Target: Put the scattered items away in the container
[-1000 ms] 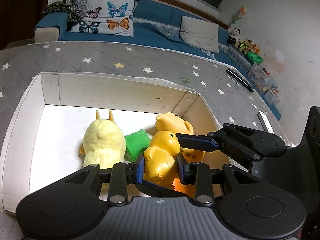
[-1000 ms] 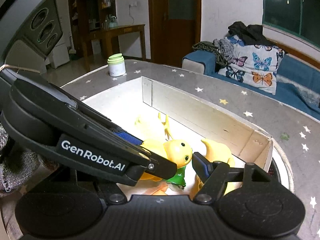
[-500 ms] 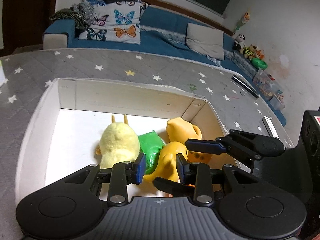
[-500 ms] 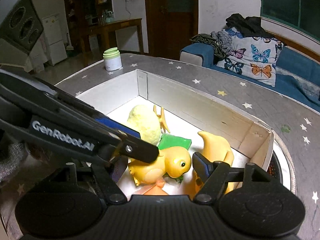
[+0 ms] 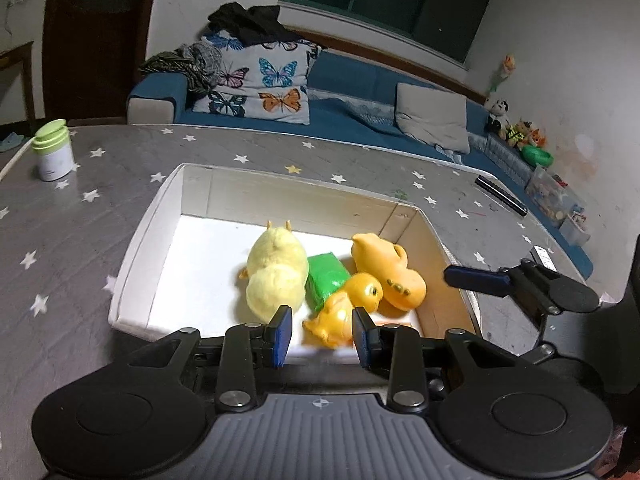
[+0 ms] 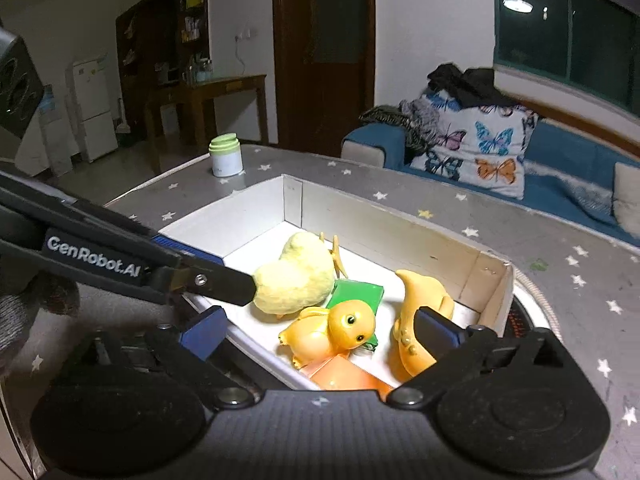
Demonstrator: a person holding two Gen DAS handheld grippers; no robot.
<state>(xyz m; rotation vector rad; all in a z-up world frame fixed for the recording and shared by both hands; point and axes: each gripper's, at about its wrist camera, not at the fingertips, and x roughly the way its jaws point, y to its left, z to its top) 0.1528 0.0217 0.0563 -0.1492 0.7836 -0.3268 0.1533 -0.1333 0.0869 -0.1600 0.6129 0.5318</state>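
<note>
Grey star-patterned surface carries the white box. Inside it lie the plush chick, green packet, yellow duck and orange toy. We hold the left gripper and right gripper above the box, fingers spread, both empty. Risk, in our judgement: a low pass could snag the box wall and shift it.

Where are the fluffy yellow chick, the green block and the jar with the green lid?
fluffy yellow chick (image 5: 276, 276), left wrist view, on its plush back.
green block (image 5: 326, 276), left wrist view, on its top face.
jar with the green lid (image 6: 226, 156), right wrist view, on its white body below the lid.
</note>
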